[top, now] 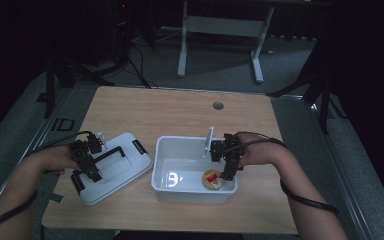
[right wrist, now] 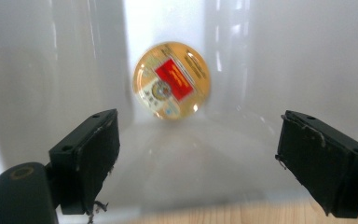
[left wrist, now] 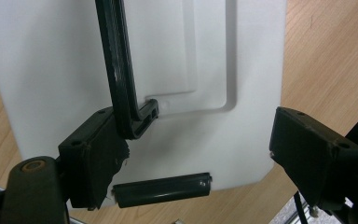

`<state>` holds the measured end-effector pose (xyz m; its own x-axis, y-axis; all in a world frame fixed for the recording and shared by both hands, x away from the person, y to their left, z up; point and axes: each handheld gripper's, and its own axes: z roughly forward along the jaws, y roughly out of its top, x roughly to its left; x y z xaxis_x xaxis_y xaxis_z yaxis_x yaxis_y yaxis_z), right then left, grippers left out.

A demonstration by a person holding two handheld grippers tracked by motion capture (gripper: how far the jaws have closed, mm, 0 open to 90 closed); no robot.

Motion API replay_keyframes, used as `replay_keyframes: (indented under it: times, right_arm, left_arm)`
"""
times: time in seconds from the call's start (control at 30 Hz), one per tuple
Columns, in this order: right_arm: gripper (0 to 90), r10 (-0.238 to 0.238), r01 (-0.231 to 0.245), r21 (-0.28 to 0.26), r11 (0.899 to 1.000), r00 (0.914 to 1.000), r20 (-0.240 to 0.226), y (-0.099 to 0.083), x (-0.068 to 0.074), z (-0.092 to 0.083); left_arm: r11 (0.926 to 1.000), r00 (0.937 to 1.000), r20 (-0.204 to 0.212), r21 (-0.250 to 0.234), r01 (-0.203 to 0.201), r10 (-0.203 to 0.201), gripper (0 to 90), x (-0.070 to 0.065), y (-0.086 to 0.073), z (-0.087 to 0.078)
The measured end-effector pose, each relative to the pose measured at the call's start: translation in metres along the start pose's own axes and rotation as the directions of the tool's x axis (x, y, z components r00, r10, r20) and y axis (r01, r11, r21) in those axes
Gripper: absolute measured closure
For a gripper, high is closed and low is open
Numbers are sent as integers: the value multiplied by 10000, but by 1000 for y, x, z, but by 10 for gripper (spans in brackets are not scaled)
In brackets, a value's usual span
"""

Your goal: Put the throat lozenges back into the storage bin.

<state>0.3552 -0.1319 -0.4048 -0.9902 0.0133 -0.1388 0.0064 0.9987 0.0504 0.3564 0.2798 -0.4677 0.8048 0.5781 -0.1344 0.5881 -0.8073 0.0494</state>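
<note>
Hovering with jaws spread wide and nothing between them, right gripper [right wrist: 196, 154] points down into a white plastic bin [top: 166, 167], above its near right corner in the high view

Item beneath it: round snack pack [right wrist: 171, 80], disc-shaped, amber-gold clear face, red rectangular label set at a slant across the middle, small pale printed emblem beside the label, fine print too blurred to read; lies flat on the bin floor in that near right corner, clear of both jaws, close to the walls

Left gripper [left wrist: 196, 154]: jaws apart, gripping nothing; one jaw sits against the corner of the black handle [left wrist: 121, 79] of a white bin lid [left wrist: 242, 70], a black latch [left wrist: 162, 189] at the lid's near edge between the jaws

Lid lies flat on the wooden table [top: 180, 107], just left of the bin
</note>
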Motion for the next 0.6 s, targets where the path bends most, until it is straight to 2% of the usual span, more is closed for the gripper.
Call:
replay_keyframes:
  times: [0.03, 0.1, 0.2, 0.27, 0.33, 0.4, 0.5, 0.6]
  right_arm:
    - [136, 417, -415, -111, 9991, 9988, 239, -11, -1, -11]
    - [136, 499, -488, -392, 9980, 9983, 292, -20, 0, -19]
    - [135, 531, -519, -360, 9980, 9980, 342, -34, 4, -27]
    - [137, 730, -712, -470, 9963, 9966, 371, -44, 5, -31]
    - [140, 905, -882, -497, 9949, 9949, 451, -54, 7, -32]
    - [140, 1036, -1021, -441, 9938, 9941, 336, -64, 9, -31]
    - [139, 1127, -1120, -254, 9934, 9933, 246, -78, 10, -24]
    - [138, 1286, -1281, -334, 9912, 9916, 124, -88, 10, -21]
  left_arm:
    - [10000, 10000, 6, -9, 10, -10, 176, 0, 0, 0]
    - [10000, 10000, -41, 41, -26, 26, 176, 0, 0, 0]
    - [10000, 10000, -40, 36, -14, 14, 176, 0, 0, 0]
    - [10000, 10000, -18, 16, 4, -4, 176, 0, 0, 0]
    - [9999, 9999, 118, -84, 121, -120, 176, 2, -1, 1]
    - [9998, 9998, 52, -73, 173, -173, 175, 3, -2, 2]
    - [9999, 9999, 25, -30, 100, -100, 176, 3, -1, 2]
    - [10000, 10000, -34, -34, 65, -65, 175, 2, 0, 1]
